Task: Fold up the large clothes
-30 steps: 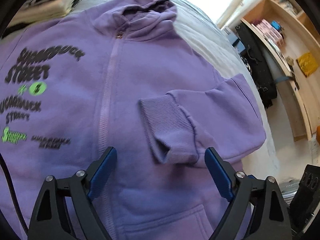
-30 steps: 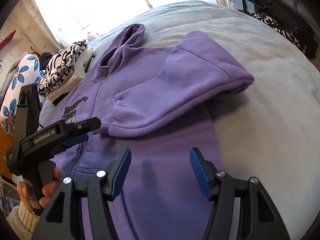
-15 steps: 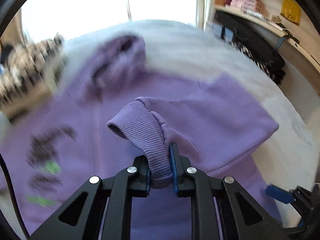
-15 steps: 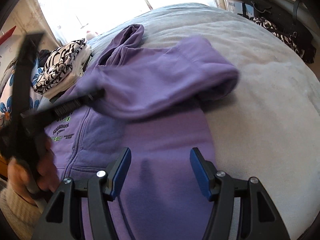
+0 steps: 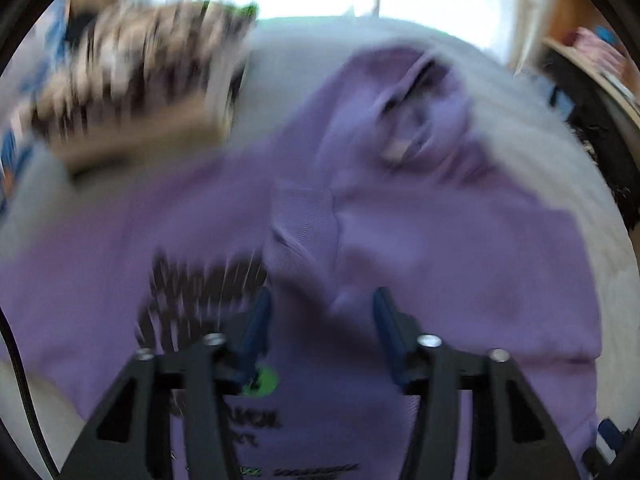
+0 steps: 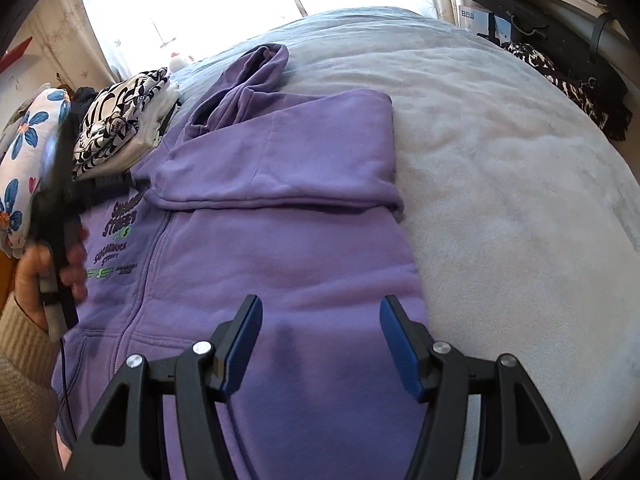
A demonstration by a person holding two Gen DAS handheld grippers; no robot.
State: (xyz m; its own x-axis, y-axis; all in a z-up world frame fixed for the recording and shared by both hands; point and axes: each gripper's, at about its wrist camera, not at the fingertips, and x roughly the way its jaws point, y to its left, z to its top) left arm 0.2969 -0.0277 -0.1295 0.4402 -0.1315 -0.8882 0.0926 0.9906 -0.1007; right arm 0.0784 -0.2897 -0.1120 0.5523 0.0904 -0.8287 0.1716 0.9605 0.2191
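Observation:
A purple zip hoodie (image 6: 280,264) lies face up on the grey bed (image 6: 500,168), hood (image 6: 256,68) towards the window. Its right sleeve (image 6: 288,168) is folded across the chest, the ribbed cuff (image 5: 304,220) near the black and green print. My left gripper (image 5: 320,320) is open and empty just behind the cuff; this view is blurred. It also shows in the right wrist view (image 6: 96,188), at the hoodie's left side in a hand. My right gripper (image 6: 320,340) is open and empty above the hoodie's lower front.
A stack of folded black-and-white clothes (image 6: 120,120) sits left of the hoodie. A blue flowered cushion (image 6: 28,160) lies further left. Shelves and a dark patterned garment (image 6: 560,80) stand beyond the bed's right edge. Bare bed lies right of the hoodie.
My left gripper was shut on the sleeve cuff, carried it left across the chest, then opened and let it go. The sleeve now lies flat. My right gripper has barely moved.

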